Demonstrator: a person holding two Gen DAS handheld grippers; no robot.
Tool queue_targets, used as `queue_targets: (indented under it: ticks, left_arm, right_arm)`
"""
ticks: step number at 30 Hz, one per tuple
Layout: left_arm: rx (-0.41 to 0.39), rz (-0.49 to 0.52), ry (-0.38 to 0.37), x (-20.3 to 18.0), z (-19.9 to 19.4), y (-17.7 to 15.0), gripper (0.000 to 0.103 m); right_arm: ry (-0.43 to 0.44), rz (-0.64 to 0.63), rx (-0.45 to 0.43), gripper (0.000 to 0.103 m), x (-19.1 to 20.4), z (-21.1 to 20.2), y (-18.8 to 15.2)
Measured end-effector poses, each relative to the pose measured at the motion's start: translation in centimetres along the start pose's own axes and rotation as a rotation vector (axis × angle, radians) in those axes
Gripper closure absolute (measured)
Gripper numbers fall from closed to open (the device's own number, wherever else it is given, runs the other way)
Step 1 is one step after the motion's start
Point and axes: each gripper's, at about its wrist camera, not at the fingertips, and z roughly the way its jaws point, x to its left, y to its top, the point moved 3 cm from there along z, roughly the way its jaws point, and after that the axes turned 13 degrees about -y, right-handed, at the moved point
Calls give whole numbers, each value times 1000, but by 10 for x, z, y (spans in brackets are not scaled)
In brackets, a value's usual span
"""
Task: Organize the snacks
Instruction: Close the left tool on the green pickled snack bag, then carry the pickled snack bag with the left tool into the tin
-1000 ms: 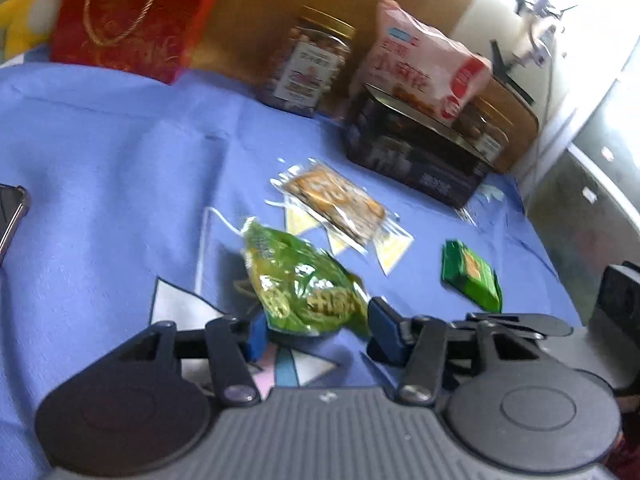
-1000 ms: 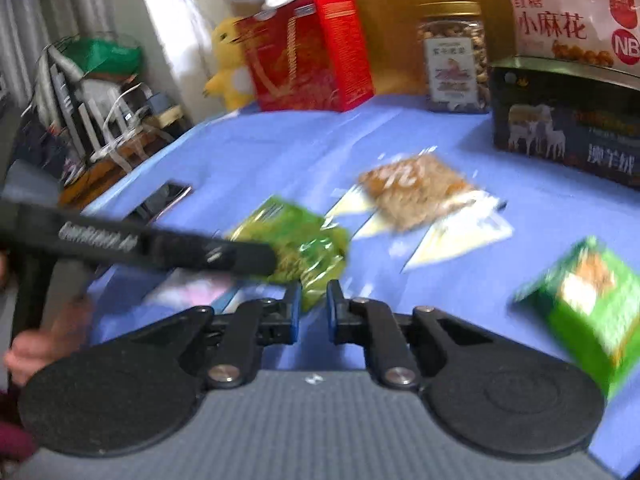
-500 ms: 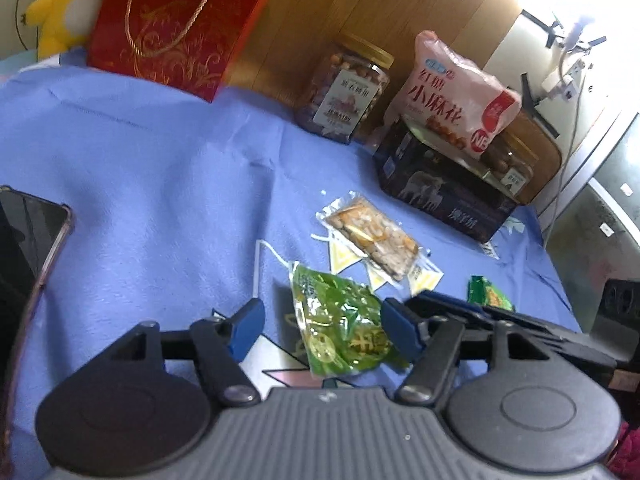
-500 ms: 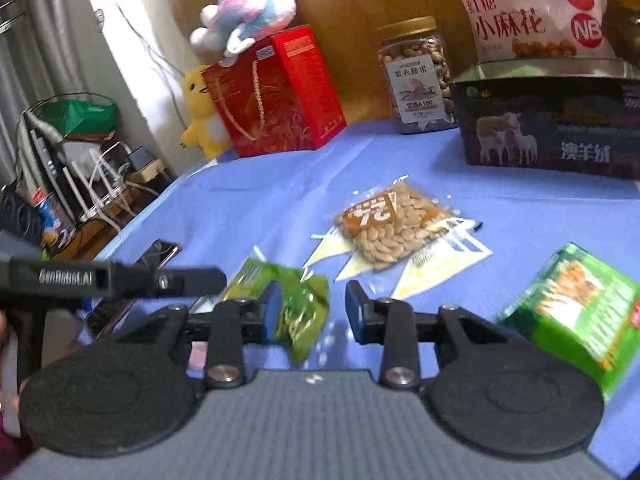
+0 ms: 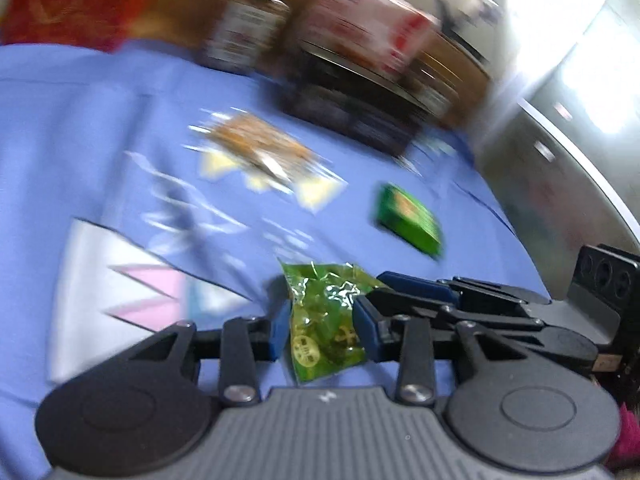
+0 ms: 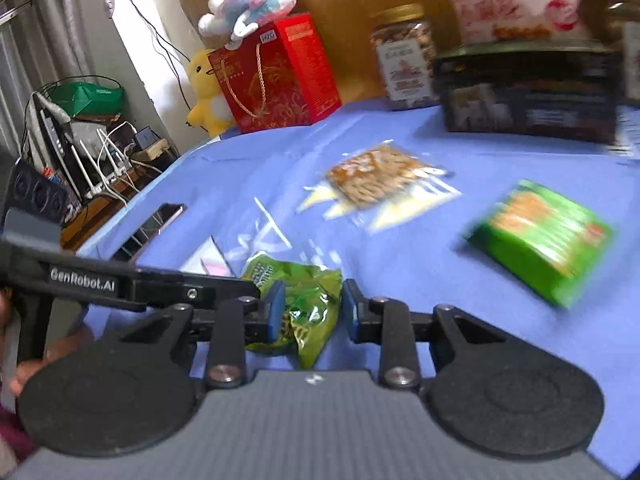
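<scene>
Green snack pouch (image 5: 326,322) sits between the pads of the left gripper (image 5: 323,330); the jaws have just been closing and both blue pads now press its crinkled sides, so the pouch is grasped at its lower half. From the right wrist view the same pouch (image 6: 306,306) also lies between the fingers of the right gripper (image 6: 310,310): the left pad touches or nearly touches it, the right pad stands clear with blue cloth showing in the gap. Those jaws have just been closing a little too, but they read as released, not gripping. Pouch's long axis runs away from the left gripper, up and forward over the blue table (image 5: 80,112), with its free end toward the other snacks. The left gripper's fingers (image 6: 224,286) come in from the left side of the right wrist view and meet the pouch at its far end, so the two grippers approach it crosswise. Left hand is the one in control. The flat green packet (image 6: 540,240) lies apart to the right, the clear nut packet (image 6: 376,178) farther ahead. Likely next: left carries the pouch off, and right must back clear first.
</scene>
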Motion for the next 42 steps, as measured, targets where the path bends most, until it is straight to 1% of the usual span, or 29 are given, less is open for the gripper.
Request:
queue_targets:
  ticks: [4,5,8,11,13,14,15,16,17,19,22,23,26,28,30,31,32,33,34,35,36,42]
  left_arm:
    - [80,74,-68,-31,22,-15,69]
    - [93,100,-74,-39,26,-20,69]
    - [106,162,-67,-54,32,-29,65]
    - [108,168,-59,-58,33,-30,62]
    - [113,142,-64,-56,31,-28,61]
    - [117,132,-67,-55,30,-27,61]
    - [118,117,-71,-53,29,-26,61]
    - [117,100,-75,-50,28,-25,61]
    - [115,83,-80,-49,27,-25,61]
    - [113,58,-85,-46,26,-23,61]
    - [110,55,-79,-47,28,-23,61]
    - [109,60,-76,-48,28,-24,63]
    - [110,66,-74,-51,28,-27,63]
    - [109,61,-80,-52,28,-29,64]
    - [105,61,-76,-53,28,-31,65]
    - [105,62,-75,-54,28,-31,68]
    - [113,57,-82,-54,29,-32,73]
    - [122,47,-91,-54,30,-32,75]
    - [122,47,-87,-55,31,-32,75]
    - [123,52,-86,-55,31,-31,76]
    - [121,55,-85,-56,31,-30,76]
    - [100,93,-86,-65,32,-13,76]
  right_arm:
    - [-58,39,-46,69,-15,-43,-30]
    - [-68,57,-58,69,-18,-50,-36]
    - [-86,113,-90,67,-25,-61,-52]
    - [-67,157,-100,67,-31,-63,-59]
    - [-64,163,-105,61,-35,-63,-58]
    - [-68,154,-110,54,-35,-64,-58]
    - [-74,139,-116,51,-33,-65,-58]
    - [-80,117,-122,50,-31,-65,-58]
    - [-84,91,-126,46,-29,-66,-59]
    - [-89,25,-132,40,-23,-66,-63]
    - [-109,-69,-136,39,-12,-64,-71]
    - [-121,-96,-143,39,-10,-64,-72]
    - [-132,-117,-158,39,-11,-62,-74]
    - [-141,-134,-164,39,-11,-63,-76]
    - [-149,-152,-167,47,-8,-62,-77]
    - [-150,-154,-168,50,-7,-62,-77]
    - [-147,-155,-167,59,-6,-62,-77]
    - [-146,-152,-167,62,-6,-62,-76]
    - [-143,-152,-165,63,-6,-62,-76]
    - [-138,-152,-164,68,-5,-62,-75]
    - [-128,-150,-163,74,-5,-63,-75]
    - [-114,-120,-180,75,-9,-63,-59]
